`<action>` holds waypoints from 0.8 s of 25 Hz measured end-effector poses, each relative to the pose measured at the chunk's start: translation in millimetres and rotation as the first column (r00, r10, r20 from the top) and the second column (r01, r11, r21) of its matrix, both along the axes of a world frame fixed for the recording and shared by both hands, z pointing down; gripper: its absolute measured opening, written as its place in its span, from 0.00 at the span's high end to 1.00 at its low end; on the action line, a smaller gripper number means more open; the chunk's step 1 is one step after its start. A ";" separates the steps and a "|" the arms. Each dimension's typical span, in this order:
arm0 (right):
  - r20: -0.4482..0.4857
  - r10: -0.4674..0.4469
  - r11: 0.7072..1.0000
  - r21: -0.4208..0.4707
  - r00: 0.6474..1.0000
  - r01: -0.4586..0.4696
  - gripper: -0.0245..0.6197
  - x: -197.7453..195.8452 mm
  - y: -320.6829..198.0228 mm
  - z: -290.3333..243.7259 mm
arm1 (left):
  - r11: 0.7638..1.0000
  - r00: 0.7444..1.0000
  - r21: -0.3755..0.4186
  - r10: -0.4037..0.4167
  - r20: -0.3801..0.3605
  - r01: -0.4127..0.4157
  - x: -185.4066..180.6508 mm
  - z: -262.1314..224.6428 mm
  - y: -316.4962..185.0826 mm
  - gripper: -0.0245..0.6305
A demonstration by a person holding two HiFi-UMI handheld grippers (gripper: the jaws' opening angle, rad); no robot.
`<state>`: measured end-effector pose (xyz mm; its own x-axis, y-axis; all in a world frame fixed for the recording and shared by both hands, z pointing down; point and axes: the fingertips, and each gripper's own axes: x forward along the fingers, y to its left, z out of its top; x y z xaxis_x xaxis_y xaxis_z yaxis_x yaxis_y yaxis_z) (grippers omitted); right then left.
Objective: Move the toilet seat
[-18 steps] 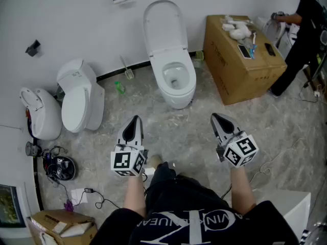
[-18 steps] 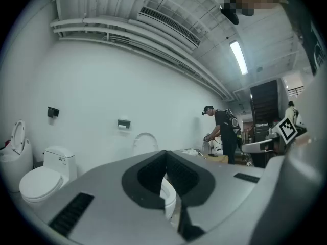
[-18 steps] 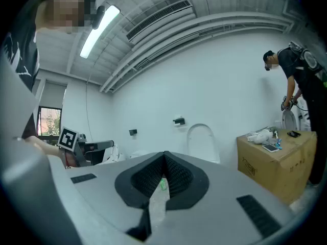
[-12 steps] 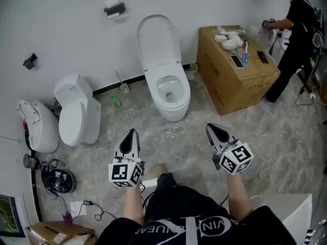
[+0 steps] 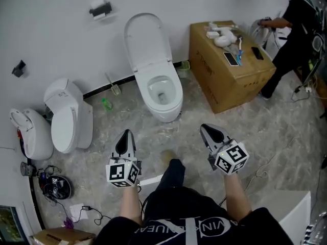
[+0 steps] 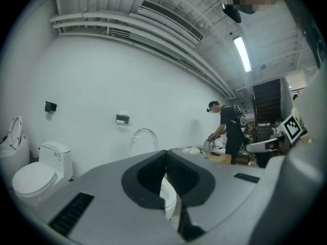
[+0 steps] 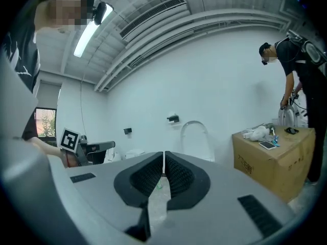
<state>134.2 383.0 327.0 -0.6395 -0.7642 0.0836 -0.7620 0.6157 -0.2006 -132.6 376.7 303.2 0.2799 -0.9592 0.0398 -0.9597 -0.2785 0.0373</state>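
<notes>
The white toilet stands against the far wall, its bowl point(image 5: 162, 93) uncovered and its seat and lid point(image 5: 144, 37) raised upright against the wall. My left gripper point(image 5: 125, 134) and right gripper point(image 5: 207, 129) are both held level above the floor, short of the bowl and on either side of it. Both are shut, with nothing between their pads. In the left gripper view the raised lid point(image 6: 144, 139) shows over the shut left gripper point(image 6: 166, 154). From the right gripper point(image 7: 163, 157) view, the lid point(image 7: 196, 137) stands ahead and a little right.
A cardboard box point(image 5: 230, 68) with small items on top stands right of the toilet. Beyond it a person point(image 5: 299, 29) bends over something. Another toilet with its lid down point(image 5: 66, 116) and one more point(image 5: 28, 134) stand at the left. A brush point(image 5: 112, 86), a green bottle point(image 5: 106, 104) and cables point(image 5: 53, 185) lie on the floor.
The toilet and box have drifted left in the head view. Both grippers sit a little lower in the picture, still shut. My foot now shows between them.
</notes>
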 end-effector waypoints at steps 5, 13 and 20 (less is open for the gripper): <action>-0.011 0.001 0.999 -0.051 1.000 -0.001 0.85 4.5 -45.6 21.7 | 0.999 0.998 -0.023 0.045 -0.047 -0.046 11.0 16.2 -52.2 0.96; -0.028 -0.034 0.987 -0.160 0.999 0.029 0.75 -4.3 -131.2 62.6 | 0.989 0.994 -0.131 0.060 -0.087 -0.071 11.3 54.0 -140.8 0.83; -0.059 -0.086 0.971 -0.229 0.995 0.070 0.72 -20.9 -204.9 92.4 | 0.980 0.993 -0.195 0.025 -0.119 -0.048 -1.1 81.5 -219.1 0.81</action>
